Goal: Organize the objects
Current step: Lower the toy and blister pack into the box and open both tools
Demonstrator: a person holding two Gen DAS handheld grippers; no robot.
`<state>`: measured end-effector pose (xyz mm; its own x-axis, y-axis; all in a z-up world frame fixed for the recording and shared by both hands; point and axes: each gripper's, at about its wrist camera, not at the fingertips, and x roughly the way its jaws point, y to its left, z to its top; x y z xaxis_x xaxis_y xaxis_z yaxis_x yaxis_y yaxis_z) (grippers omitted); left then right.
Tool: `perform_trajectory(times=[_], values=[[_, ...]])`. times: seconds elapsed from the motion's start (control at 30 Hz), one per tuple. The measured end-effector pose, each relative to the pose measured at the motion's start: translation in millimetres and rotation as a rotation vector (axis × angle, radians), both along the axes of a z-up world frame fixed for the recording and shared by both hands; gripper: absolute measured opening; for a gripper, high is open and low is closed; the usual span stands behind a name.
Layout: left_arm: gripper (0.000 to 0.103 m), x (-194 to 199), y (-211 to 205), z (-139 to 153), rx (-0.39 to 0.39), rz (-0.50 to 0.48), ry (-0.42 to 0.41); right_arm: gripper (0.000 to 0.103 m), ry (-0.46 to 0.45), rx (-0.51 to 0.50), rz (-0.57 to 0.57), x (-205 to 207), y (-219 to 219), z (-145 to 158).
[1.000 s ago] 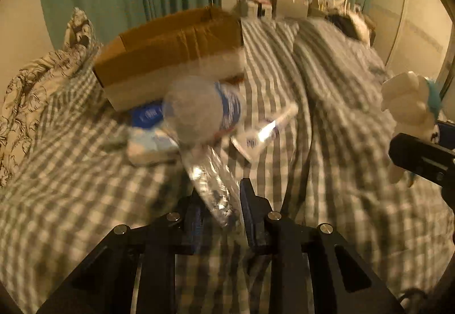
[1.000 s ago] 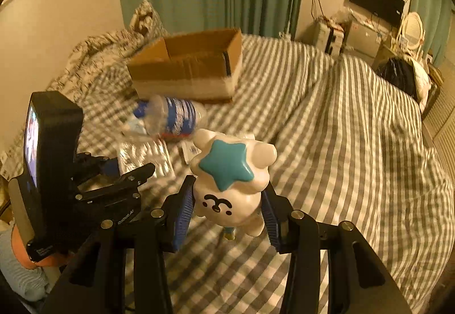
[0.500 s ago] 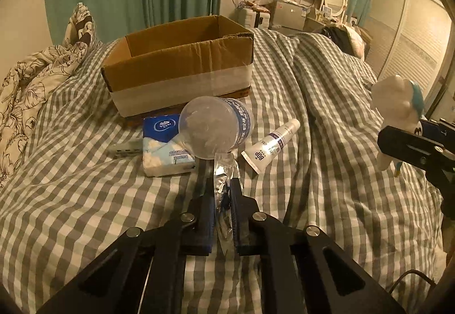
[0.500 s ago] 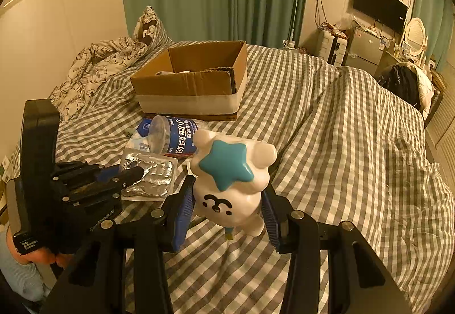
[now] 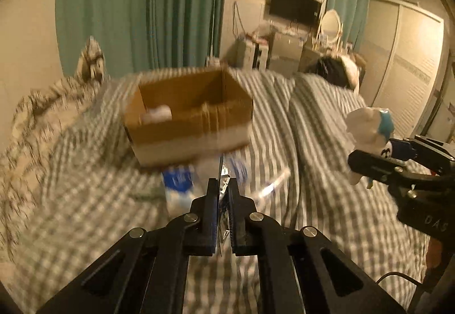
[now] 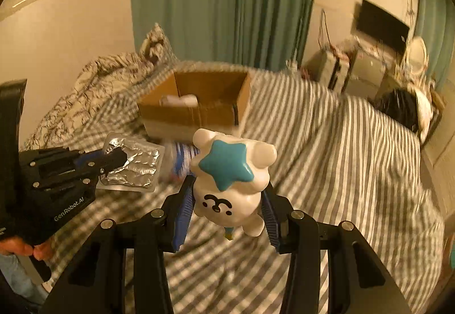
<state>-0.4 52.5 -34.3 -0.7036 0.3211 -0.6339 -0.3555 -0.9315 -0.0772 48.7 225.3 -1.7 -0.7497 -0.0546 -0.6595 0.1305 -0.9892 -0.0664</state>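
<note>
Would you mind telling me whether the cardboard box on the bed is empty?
Not empty. The cardboard box stands open at the top, and a pale object lies inside near its left wall; blur hides what it is.

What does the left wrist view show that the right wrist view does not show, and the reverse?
Only the left wrist view shows the wardrobe doors and the foil blister pack edge-on between the left gripper fingers. Only the right wrist view shows the pack's flat silver face and the toy's blue star. Both show the cardboard box, the white toy in the right gripper, the checked bedcover and green curtains.
</note>
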Motion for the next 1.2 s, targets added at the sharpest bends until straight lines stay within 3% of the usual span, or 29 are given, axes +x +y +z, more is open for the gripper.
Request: perform_trajectory(times=[0.23, 0.43, 0.6, 0.77, 1.0, 1.07, 1.17, 1.2], values=[[0.006, -40.5, -7.4, 63.2, -0.023, 0.058, 0.179, 0.044, 0.100, 0.013, 0.060, -51.8, -23.1, 52.2], [0.006, -106.6, -7.5, 81.0, -0.043, 0.082, 0.206, 0.044, 0.097, -0.033, 0.101, -123.3, -33.5, 72.0], [0.006, -163.7, -11.3, 64.5, -0.051, 0.118, 0.161, 0.044, 0.030, -0.075, 0.105, -190.4, -35.7, 50.3], [0.006, -206.2, -15.0, 25.4, -0.072, 0.133, 0.091, 0.044, -0.057, -0.119, 0.096, -245.1, -34.8, 7.5], [0.006, -239.7, -14.1, -19.0, -0.085, 0.129, 0.005, 0.044, -0.109, -0.163, 0.097, -272.5, -22.1, -34.3], [0.008, -243.4, -13.3, -24.2, -0.090, 0.120, -0.006, 0.061, -0.103, -0.166, 0.090, -270.0, -19.2, -35.1], [0.011, -242.4, -9.9, -24.8, -0.114, 0.115, -0.009, 0.073, -0.056, -0.180, 0.072, -260.2, -10.2, -22.2], [0.017, -239.9, -10.0, -24.0, -0.123, 0.117, -0.009, 0.075, -0.040, -0.183, 0.068, -254.7, -7.5, -15.7]])
